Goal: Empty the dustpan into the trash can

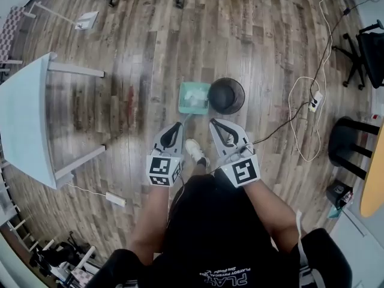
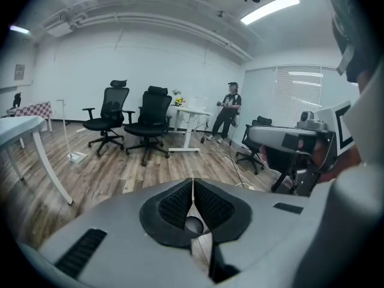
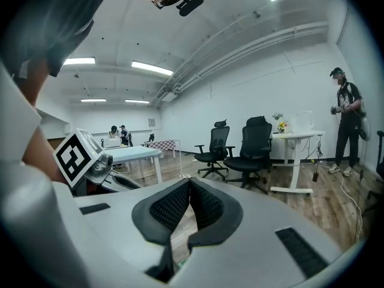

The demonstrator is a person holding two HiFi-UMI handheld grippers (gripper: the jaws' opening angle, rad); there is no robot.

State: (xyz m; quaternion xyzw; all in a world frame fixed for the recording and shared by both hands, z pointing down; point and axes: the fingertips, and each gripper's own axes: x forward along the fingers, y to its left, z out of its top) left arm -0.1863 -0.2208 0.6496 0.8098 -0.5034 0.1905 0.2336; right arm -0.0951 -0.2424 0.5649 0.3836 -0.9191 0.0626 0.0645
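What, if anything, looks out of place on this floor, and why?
Loose cables sprawl in loops across the floor right of the trash can, around a power strip: a likely trip hazard. The dustpan sits flat beside the can; no spill shows.

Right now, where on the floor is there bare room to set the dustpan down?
Bare floor lies between the white table and the dustpan. It is crowded right of the trash can: cables and a power strip.
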